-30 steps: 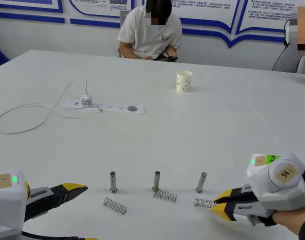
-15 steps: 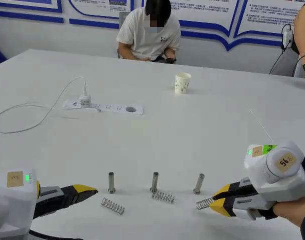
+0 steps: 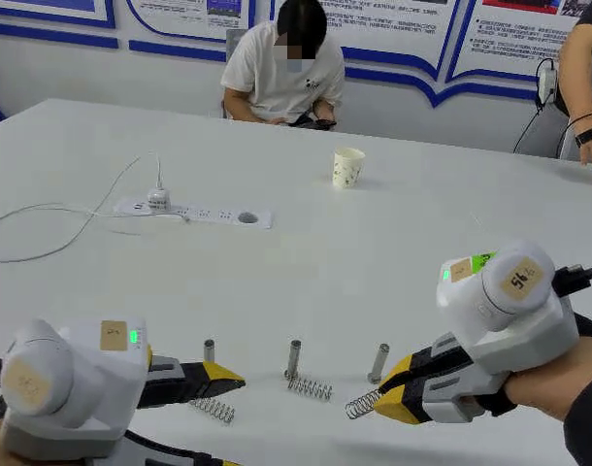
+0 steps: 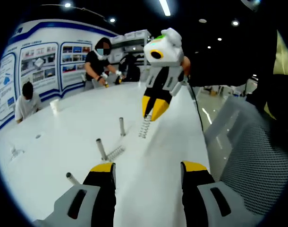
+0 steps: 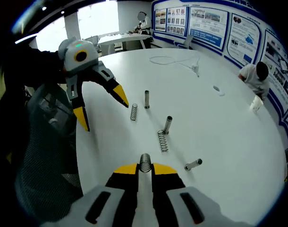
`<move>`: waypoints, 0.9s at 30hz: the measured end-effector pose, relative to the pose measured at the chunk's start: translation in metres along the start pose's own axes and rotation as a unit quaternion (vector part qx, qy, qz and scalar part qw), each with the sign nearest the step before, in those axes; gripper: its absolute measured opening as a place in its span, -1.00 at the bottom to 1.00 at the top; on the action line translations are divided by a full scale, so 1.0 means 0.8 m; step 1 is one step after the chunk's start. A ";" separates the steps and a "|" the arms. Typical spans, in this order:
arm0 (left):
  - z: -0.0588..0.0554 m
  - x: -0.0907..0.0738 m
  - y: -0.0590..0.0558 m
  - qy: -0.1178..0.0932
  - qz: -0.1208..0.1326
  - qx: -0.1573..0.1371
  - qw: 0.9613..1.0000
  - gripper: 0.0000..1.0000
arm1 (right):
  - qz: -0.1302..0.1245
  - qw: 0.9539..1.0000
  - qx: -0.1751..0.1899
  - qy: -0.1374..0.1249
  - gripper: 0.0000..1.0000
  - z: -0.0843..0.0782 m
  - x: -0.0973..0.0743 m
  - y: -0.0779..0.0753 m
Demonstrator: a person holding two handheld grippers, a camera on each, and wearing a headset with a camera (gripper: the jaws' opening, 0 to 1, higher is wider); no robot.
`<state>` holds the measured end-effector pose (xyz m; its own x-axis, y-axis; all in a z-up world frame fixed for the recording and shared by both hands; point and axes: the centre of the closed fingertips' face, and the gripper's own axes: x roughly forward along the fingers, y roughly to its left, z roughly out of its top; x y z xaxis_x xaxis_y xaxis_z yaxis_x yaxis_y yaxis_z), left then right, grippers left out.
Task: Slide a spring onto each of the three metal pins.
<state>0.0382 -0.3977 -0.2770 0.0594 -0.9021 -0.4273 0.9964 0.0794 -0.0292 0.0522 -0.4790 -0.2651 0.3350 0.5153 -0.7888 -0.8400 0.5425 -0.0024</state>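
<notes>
Between right gripper (image 3: 378, 400) jaws, clamped: spring (image 3: 359, 405). Line its bore over the pin (image 3: 378, 361) just beside the tips. Left gripper (image 4: 148, 168) jaws spread wide, empty.

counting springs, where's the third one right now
Head view, lower right: the third spring is pinched in the right gripper, poking left, just in front of the rightmost pin.

Upper centre: white, yellow-tipped right gripper (image 4: 151, 109) clamps a steel coil spring (image 4: 145, 127). Three cylindrical steel pins (image 4: 101, 149) stand left of centre. Bottom: left gripper (image 4: 148, 168), jaws apart.
</notes>
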 end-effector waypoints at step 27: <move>0.010 0.040 -0.002 0.001 -0.013 0.040 0.999 -0.57 | 0.044 0.998 -0.054 0.002 -0.77 0.052 0.017 0.052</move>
<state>0.0387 -0.4300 -0.2834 0.0338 -0.9029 -0.4284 0.9992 0.0222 0.0320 0.0395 -0.4214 -0.2502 0.2560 0.5552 -0.7913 -0.9075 0.4201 0.0012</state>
